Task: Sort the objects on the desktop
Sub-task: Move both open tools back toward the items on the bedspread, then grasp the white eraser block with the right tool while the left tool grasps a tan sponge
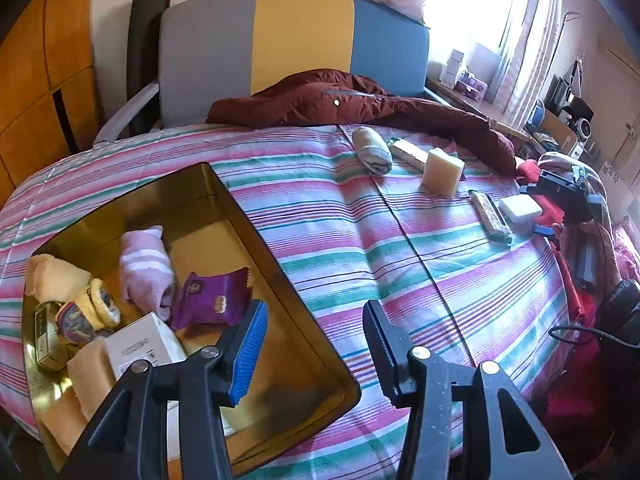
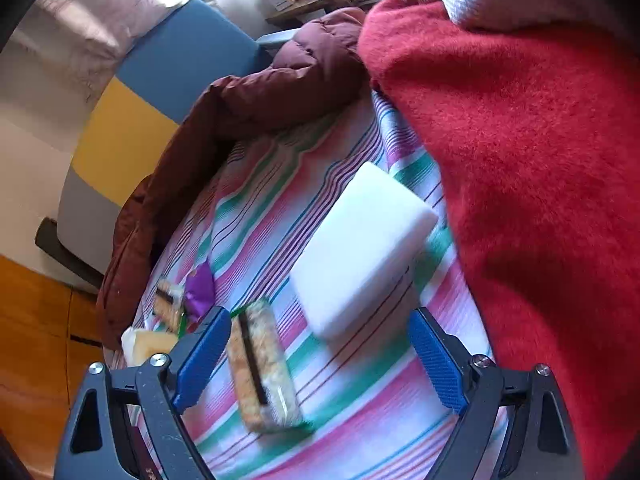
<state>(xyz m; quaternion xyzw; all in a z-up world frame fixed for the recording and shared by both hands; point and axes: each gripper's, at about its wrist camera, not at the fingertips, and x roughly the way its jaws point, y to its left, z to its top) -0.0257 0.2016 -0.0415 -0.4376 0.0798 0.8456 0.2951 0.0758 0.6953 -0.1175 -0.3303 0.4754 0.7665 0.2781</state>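
Striped pink, green and white bedding (image 1: 360, 232) fills both my views, with a maroon puffer jacket (image 1: 360, 104) heaped at its far edge against a grey, yellow and blue padded headboard (image 1: 296, 48). My left gripper (image 1: 316, 344) hangs with its jaws parted and nothing between them, above the near corner of a gold metal tin (image 1: 288, 264) that sits on the bedding. Inside the tin I see a rolled pink sock with white stripes (image 1: 146, 268), a purple snack packet (image 1: 212, 292), a white carton (image 1: 140, 348) and a few yellow rolled things I cannot make out well. Farther across the bed lie a rolled grey and beige sock (image 1: 372, 150), a pale cream block (image 1: 442, 176), a long cereal bar in clear wrapper (image 1: 490, 216) and a flat white rectangular box (image 1: 520, 208), the last two just beside each other. My right gripper (image 2: 316, 364) hovers over that pair with jaws spread wide and gripping nothing; the box (image 2: 360, 248) and the bar (image 2: 260, 368) lie ahead of its blue pads (image 2: 436, 364), somewhat blurred. Fuzzy red fabric (image 2: 520, 180) crowds the right side of that view.
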